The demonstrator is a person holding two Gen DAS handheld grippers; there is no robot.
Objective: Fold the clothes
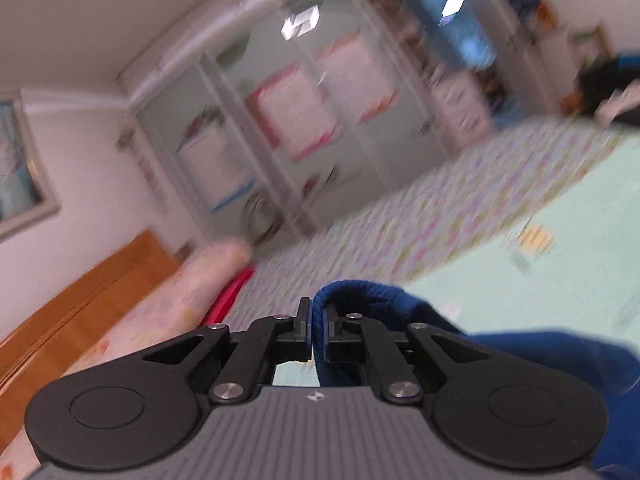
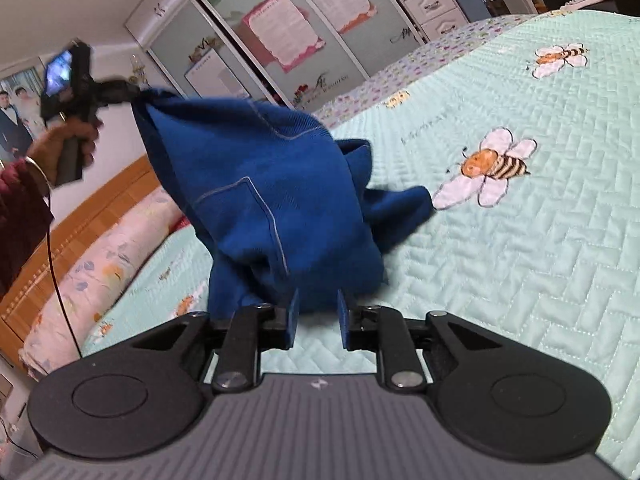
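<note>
- Well, the left gripper (image 1: 318, 334) has its jaws pinched tight on a ribbed edge of the blue garment (image 2: 256, 200), the cloth squeezed flat between the two pads.
- From the right wrist view that same gripper (image 2: 134, 94) shows up high at the far left, held in a person's hand (image 2: 66, 140), with a corner of the garment bunched at its tip.
- The garment hangs down from that raised corner, spreading wide, and its lower folds slump onto the bedspread (image 2: 520, 280); one loose flap trails off to the right, ending just beside an embroidered bee (image 2: 490, 168).
- Pale stitched seam lines run across the blue fabric, one boxing out a pocket shape.
- The right gripper (image 2: 317, 322) sits low and near, jaws parted with a clear gap and nothing between them; the bottom of the garment lies just beyond its fingertips, and I cannot tell whether it touches them.
- The bedspread is mint green and quilted, with more bees further off and a flowery patterned band along its far edge.
- A floral pillow (image 2: 104, 256) lies at the left against a wooden headboard (image 2: 84, 216).
- Glass-fronted wardrobe doors (image 2: 280, 48) stand at the far side of the room, pink-bordered sheets stuck on them.
- The left wrist view is badly smeared, so beyond the clamped cloth little is sharp.
</note>
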